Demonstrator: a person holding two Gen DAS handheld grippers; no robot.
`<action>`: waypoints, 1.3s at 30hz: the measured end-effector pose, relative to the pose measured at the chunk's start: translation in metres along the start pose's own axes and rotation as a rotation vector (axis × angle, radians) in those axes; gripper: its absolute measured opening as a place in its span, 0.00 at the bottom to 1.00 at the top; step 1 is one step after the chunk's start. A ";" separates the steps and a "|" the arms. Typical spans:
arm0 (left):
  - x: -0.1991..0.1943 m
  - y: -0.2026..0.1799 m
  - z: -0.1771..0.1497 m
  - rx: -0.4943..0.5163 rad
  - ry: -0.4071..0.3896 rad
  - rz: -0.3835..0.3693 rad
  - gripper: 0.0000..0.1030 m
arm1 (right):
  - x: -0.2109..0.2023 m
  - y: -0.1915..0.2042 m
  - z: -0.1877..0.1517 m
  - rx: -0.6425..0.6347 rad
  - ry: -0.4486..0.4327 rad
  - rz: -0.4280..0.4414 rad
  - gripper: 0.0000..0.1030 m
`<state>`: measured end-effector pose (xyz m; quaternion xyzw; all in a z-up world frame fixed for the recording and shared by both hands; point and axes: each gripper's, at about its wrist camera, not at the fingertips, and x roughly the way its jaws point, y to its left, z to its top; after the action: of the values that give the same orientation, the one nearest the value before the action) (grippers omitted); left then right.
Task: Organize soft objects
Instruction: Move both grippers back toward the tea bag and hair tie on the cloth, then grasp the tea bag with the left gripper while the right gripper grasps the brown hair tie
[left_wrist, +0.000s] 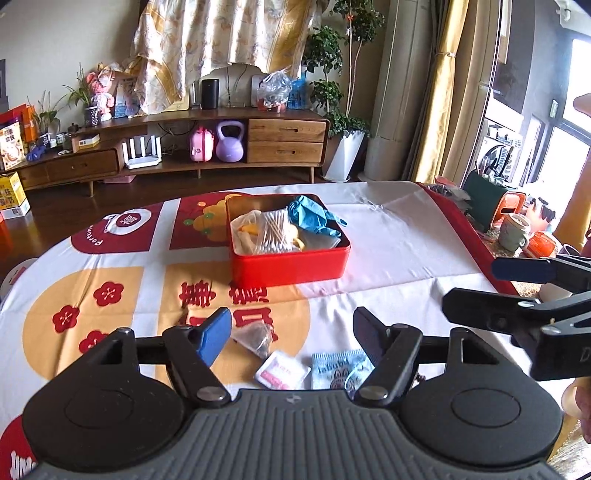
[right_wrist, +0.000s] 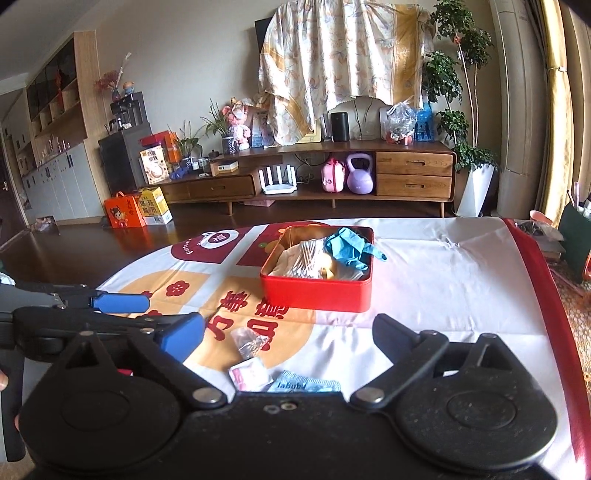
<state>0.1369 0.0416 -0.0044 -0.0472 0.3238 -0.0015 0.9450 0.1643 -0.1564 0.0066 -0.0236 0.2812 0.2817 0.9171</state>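
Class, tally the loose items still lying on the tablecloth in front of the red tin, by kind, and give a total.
Clear pyramid sachet: 1
White and pink packet: 1
Blue printed packet: 1
Total: 3

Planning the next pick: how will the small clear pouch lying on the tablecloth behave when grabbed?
The clear pouch looks thin and crinkly, so it probably crumples rather than staying stiff. It seems light, likely sliding on the tablecloth if nudged.

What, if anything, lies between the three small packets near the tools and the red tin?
Nothing visible. Only bare tablecloth separates the clear sachet, the pink-and-white packet and the blue packet from the open red tin.
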 end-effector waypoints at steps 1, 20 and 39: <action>-0.002 0.000 -0.003 -0.003 0.001 0.005 0.70 | -0.002 0.001 -0.003 0.002 -0.004 0.004 0.97; 0.022 0.010 -0.044 -0.093 0.058 0.127 0.82 | 0.005 -0.026 -0.056 -0.044 0.065 0.015 1.00; 0.137 0.037 -0.042 -0.134 0.171 0.145 0.82 | 0.089 -0.082 -0.093 -0.009 0.265 -0.059 0.73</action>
<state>0.2183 0.0701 -0.1243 -0.0865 0.4051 0.0844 0.9063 0.2220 -0.1997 -0.1279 -0.0728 0.3977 0.2502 0.8797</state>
